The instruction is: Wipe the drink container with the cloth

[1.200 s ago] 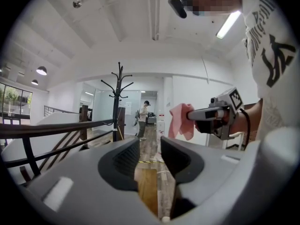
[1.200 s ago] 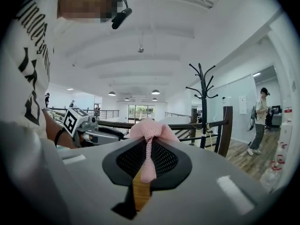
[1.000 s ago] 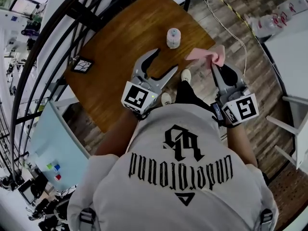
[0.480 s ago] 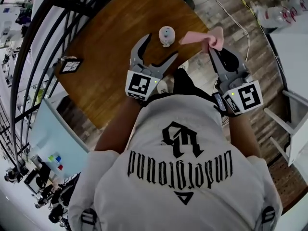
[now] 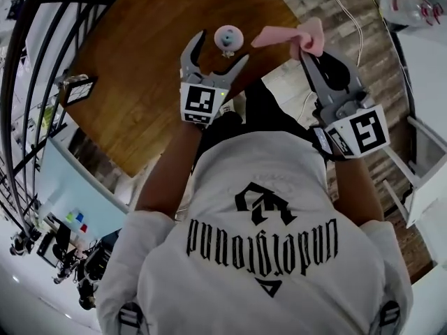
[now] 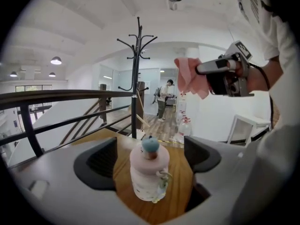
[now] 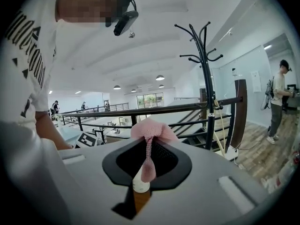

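The drink container, a pale pink bottle with a blue-grey knob on its lid, stands upright on the round wooden table. My left gripper reaches around it with its jaws opening wide. In the left gripper view the container stands between the jaws of the left gripper, and neither pad touches it. My right gripper hovers to the right of the container, shut on a bunched pink cloth. The cloth hangs pinched between the right gripper's jaws.
A square marker card lies at the table's left edge. A black railing curves round the far side. A coat rack stands beyond the table, and a person stands far off. Water bottles and a white table are at the right.
The left gripper has moved forward to the container and its jaws have spread to either side of it. The right gripper has lifted the cloth forward beside it.
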Demonstrator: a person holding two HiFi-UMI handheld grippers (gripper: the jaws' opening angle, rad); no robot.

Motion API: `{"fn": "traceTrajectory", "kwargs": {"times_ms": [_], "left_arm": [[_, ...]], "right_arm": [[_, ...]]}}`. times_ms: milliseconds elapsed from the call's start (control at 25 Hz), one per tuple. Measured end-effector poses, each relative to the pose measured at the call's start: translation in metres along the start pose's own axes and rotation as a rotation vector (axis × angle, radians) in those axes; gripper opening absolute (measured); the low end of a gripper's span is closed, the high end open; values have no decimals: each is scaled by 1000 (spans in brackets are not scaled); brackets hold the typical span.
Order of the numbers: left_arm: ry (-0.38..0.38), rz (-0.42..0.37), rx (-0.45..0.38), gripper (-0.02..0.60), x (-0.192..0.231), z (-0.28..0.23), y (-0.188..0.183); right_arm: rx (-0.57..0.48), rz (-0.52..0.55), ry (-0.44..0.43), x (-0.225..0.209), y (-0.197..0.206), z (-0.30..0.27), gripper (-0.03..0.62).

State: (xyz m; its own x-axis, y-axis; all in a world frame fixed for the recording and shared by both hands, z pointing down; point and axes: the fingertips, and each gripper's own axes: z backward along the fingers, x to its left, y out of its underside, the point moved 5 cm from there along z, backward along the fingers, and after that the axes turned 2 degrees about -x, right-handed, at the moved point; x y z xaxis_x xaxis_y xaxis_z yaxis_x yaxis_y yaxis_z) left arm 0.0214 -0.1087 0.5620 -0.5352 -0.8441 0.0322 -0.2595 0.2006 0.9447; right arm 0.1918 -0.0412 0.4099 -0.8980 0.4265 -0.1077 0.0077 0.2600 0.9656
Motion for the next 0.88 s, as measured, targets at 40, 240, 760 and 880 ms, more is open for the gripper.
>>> {"fn": "traceTrajectory", "kwargs": {"times_ms": [40,240,760,880], "left_arm": [[0,1,3,476,-1,-4,7],[-18,4,32,476,0,-17,32],[-10,-76,16,399,-8,-42,44],[15,-67,15,390,-4,-40,45]], "right_arm": [[6,-5,-2,-3,5,-2,23],[30,-20,-24,-9,24,-15,23],[73,-51,-40,-20,42,-26,23],[74,-63,-43,-20,44,-28,23]]}}
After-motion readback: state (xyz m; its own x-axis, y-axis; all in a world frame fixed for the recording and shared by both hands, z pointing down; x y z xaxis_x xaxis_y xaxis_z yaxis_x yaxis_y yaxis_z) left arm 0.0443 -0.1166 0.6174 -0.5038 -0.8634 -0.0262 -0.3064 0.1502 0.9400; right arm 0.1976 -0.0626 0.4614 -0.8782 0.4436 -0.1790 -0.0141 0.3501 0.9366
